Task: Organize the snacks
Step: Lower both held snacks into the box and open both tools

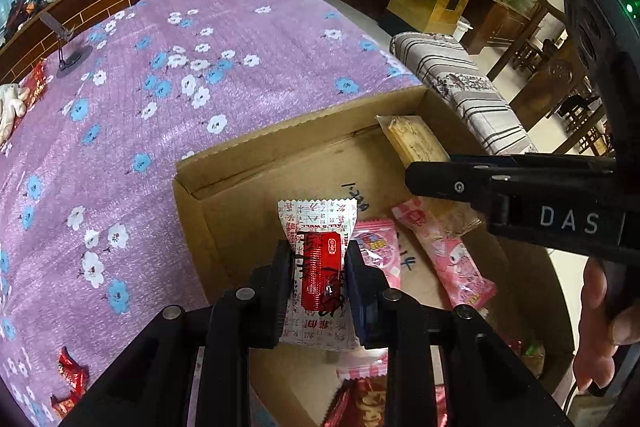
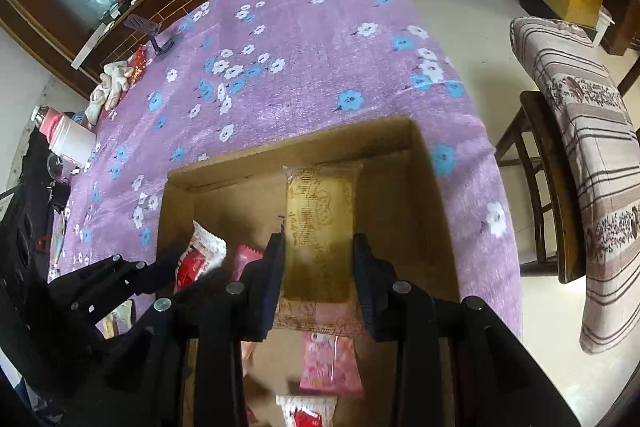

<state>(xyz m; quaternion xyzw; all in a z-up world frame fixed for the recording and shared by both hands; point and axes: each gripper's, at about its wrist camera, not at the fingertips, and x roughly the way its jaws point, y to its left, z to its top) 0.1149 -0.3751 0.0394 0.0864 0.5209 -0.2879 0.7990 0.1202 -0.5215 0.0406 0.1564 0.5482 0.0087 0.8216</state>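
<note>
Over an open cardboard box [image 1: 224,203] on a purple flowered tablecloth, my left gripper [image 1: 318,259] is shut on a white and red snack packet [image 1: 320,251]. My right gripper [image 2: 319,259] is shut on a long golden-brown cake bar in clear wrap [image 2: 320,227], held above the same box [image 2: 436,235]. In the left wrist view the right gripper comes in from the right, its bar [image 1: 416,143] sticking out past its fingers. Pink snack packets [image 1: 448,251] lie on the box floor. The left gripper [image 2: 168,271] with its red packet [image 2: 200,255] shows at the lower left of the right wrist view.
Red wrapped sweets [image 1: 70,379] lie on the cloth at the lower left. At the table's far side stand a phone stand [image 2: 154,37], white gloves [image 2: 114,83] and a white bottle [image 2: 68,139]. A chair with a striped cushion [image 2: 592,147] stands right of the table.
</note>
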